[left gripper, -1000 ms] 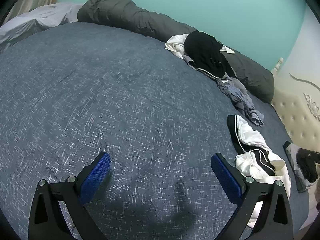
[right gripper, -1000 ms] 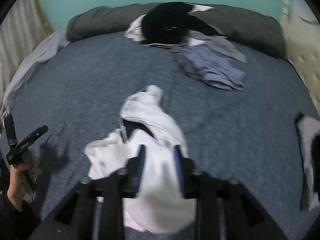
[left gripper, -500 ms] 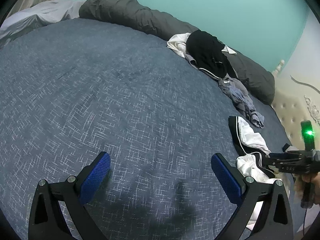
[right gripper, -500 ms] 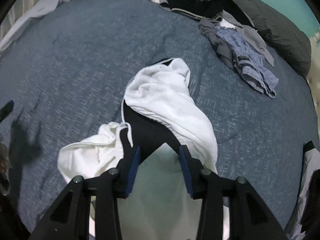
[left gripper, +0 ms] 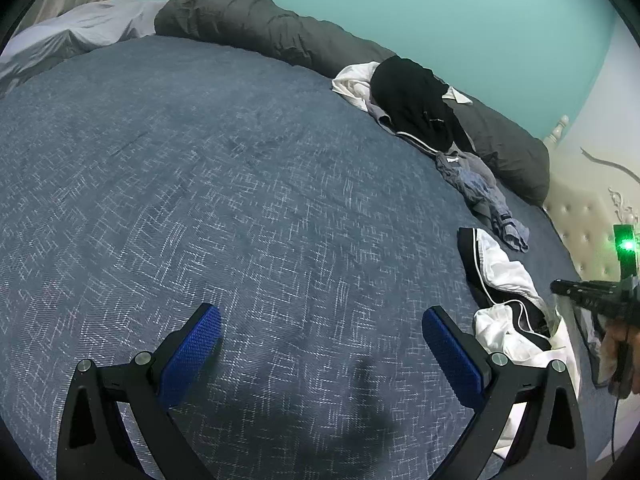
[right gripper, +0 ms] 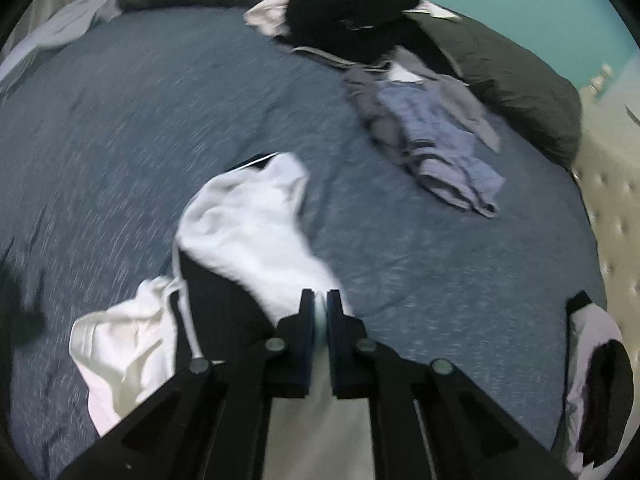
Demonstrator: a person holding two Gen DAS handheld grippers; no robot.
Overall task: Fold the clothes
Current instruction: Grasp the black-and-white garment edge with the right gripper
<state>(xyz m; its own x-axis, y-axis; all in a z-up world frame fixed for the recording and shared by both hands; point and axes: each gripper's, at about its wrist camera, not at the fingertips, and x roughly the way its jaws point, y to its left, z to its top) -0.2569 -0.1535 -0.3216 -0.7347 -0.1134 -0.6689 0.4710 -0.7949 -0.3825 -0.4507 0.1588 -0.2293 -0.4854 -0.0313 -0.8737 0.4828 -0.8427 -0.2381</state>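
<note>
A wide bed (left gripper: pixel 240 184) covered in a dark blue, speckled bedspread fills both views.

In the left wrist view, the left gripper (left gripper: pixel 320 344) sits at the bottom of the frame with its jaws wide apart and nothing between them; its blue pads (left gripper: pixel 194 350) hang over bare bedspread. At the lower right of that frame lies a crumpled white and black garment (left gripper: pixel 504 280) with thin white piping. Just beyond it, at the far right edge, a hand (left gripper: pixel 618 354) holds the right gripper (left gripper: pixel 560 289), which shows a green light on top and reaches toward the garment.

In the right wrist view, somewhat blurred, the right gripper (right gripper: pixel 320 308) is at the bottom centre, its jaws drawn together and clamped on a fold of the white and black garment (right gripper: pixel 248 220), which spreads from the centre of the frame down to the lower left.

Along the top of both frames runs a long rolled dark grey duvet (left gripper: pixel 260 28). Against it, at the upper right, rests a pile with a black garment (right gripper: pixel 352 8) on top of pale clothing. Just below that pile, a rumpled blue-grey garment (right gripper: pixel 440 140) lies on the bedspread. At the lower right edge of the right wrist view sits another pale and black piece of clothing (right gripper: pixel 596 372). A cream tufted headboard (left gripper: pixel 580 224) stands at the right, and a turquoise wall (left gripper: pixel 440 8) rises behind the bed.
</note>
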